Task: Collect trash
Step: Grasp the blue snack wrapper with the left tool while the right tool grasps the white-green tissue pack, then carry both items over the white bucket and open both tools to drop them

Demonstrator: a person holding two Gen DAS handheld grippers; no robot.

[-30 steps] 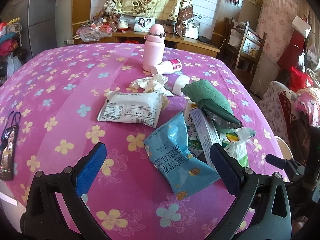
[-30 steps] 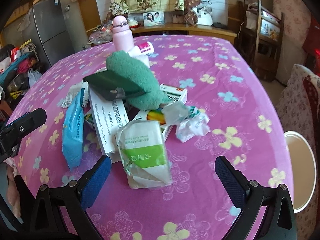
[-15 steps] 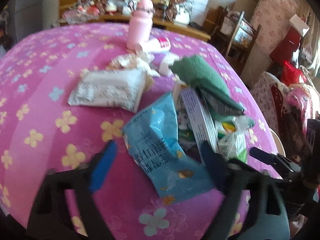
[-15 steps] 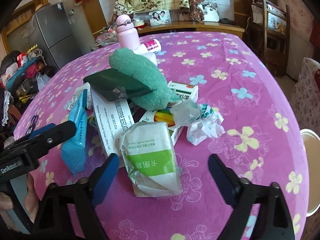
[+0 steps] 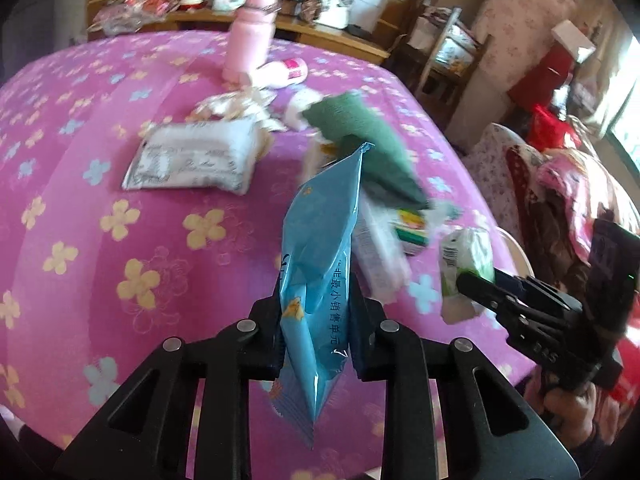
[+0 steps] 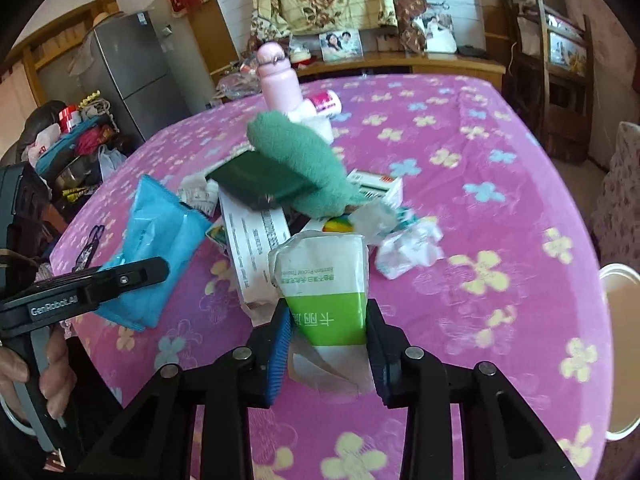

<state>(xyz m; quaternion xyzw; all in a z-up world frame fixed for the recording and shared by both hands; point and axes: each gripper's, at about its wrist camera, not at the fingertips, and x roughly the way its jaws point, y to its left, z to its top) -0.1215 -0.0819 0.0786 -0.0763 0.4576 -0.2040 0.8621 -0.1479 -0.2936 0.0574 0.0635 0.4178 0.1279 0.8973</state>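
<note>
Meanwhile, on a table draped in a pink flowered cloth [image 5: 120, 240], two pieces of trash are seen being gripped at once. A blue plastic wrapper [image 5: 320, 264] is pinched upright by the closing jaws of the left gripper [image 5: 316, 336], its lower end hanging below the fingers. A white-and-green tissue pack [image 6: 324, 284] is squeezed between the closing blue pads of the right gripper [image 6: 326, 344]. Just behind it, a heap is formed by a green towel [image 6: 296, 160], a dark green pouch [image 6: 256, 184], a long white carton [image 6: 256, 248] and crumpled paper [image 6: 408, 240]. A pink bottle [image 6: 278, 80] is left standing farther back.
</note>
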